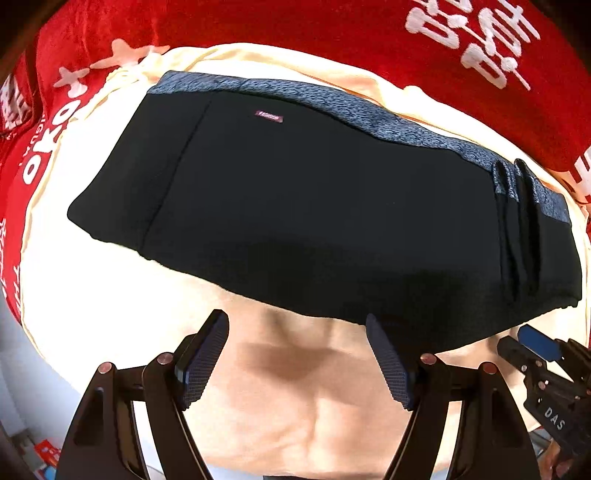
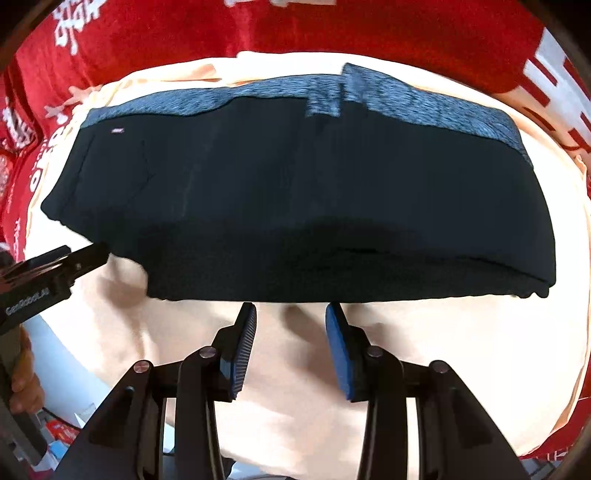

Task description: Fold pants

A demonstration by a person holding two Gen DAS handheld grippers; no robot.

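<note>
The black pants [image 1: 314, 206] lie folded into a flat rectangle on a cream cloth [image 1: 110, 295], with a grey-blue heathered waistband [image 1: 369, 114] along the far edge. They also show in the right wrist view [image 2: 314, 206]. My left gripper [image 1: 297, 325] is open and empty, just in front of the pants' near edge. My right gripper [image 2: 290, 317] is open and empty, also just short of the near edge. The right gripper shows at the lower right of the left wrist view [image 1: 535, 350]. The left gripper shows at the left of the right wrist view [image 2: 55, 273].
A red blanket with white lettering [image 1: 369, 33] lies under and behind the cream cloth. The cream cloth [image 2: 406, 350] spreads out in front of the pants. Small items lie on the floor at the lower left [image 1: 44, 454].
</note>
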